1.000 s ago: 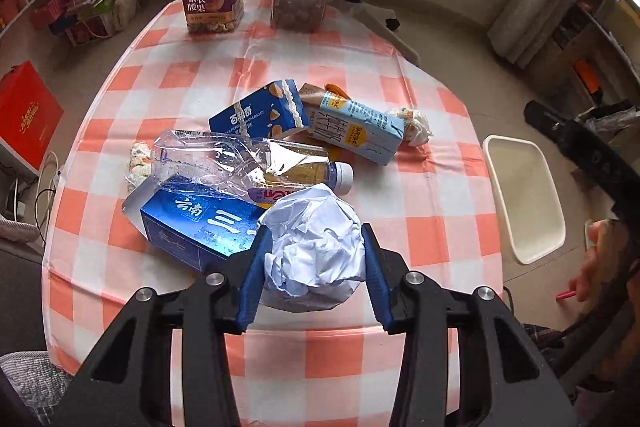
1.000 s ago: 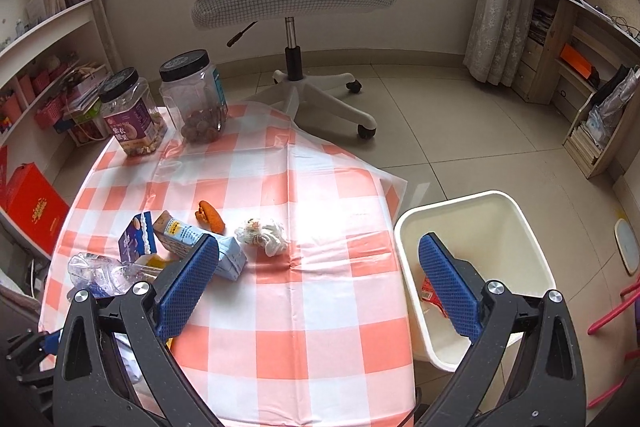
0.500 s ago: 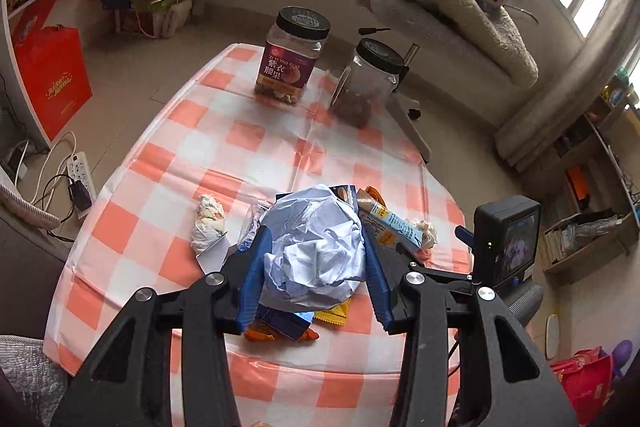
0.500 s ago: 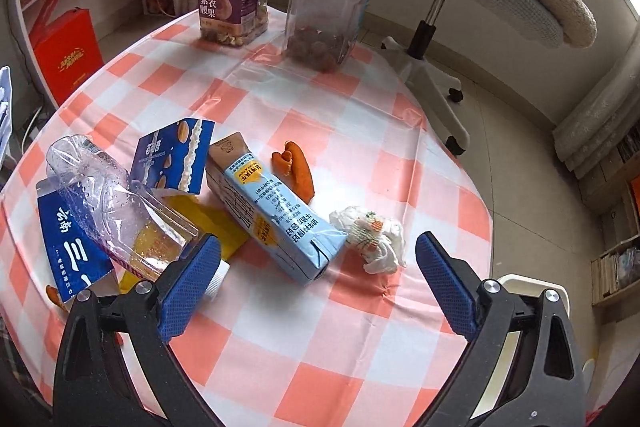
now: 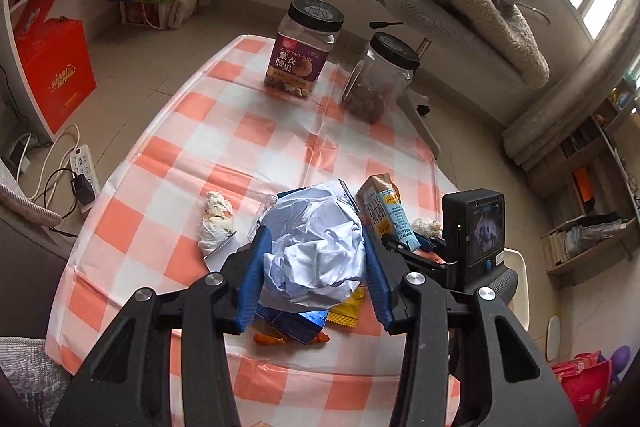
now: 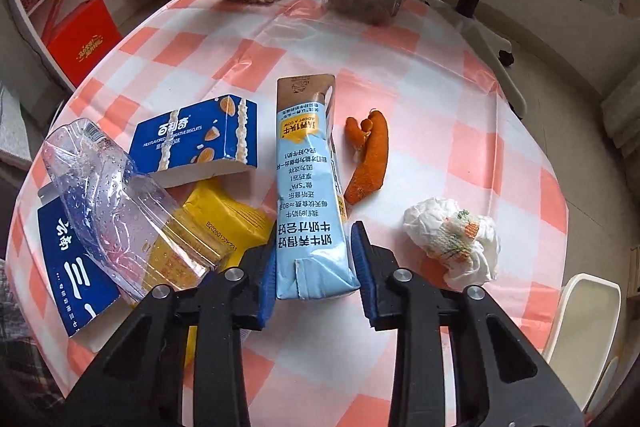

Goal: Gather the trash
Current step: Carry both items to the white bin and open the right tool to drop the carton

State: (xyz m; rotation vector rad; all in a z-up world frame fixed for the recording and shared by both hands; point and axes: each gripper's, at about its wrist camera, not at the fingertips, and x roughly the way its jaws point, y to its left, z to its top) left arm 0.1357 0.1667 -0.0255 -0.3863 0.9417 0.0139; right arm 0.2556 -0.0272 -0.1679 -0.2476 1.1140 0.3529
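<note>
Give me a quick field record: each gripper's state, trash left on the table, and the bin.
left gripper: shut on paper ball, above the table
right gripper: around milk carton, contact unclear
table trash: bottle, biscuit box, yellow wrapper, orange peel, tissue wad
bin: at table's right edge, contents hidden

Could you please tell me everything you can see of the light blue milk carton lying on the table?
The milk carton is a tall, slim paperboard box, light blue with dark print, a yellow patch and a brown top end. It lies flat on the checked tablecloth, brown end pointing away towards the jars. Its near end sits between the jaws of the right gripper, which bracket it closely; whether they press it is unclear. A yellow wrapper lies at its left, an orange peel just right, apart from it.
</note>
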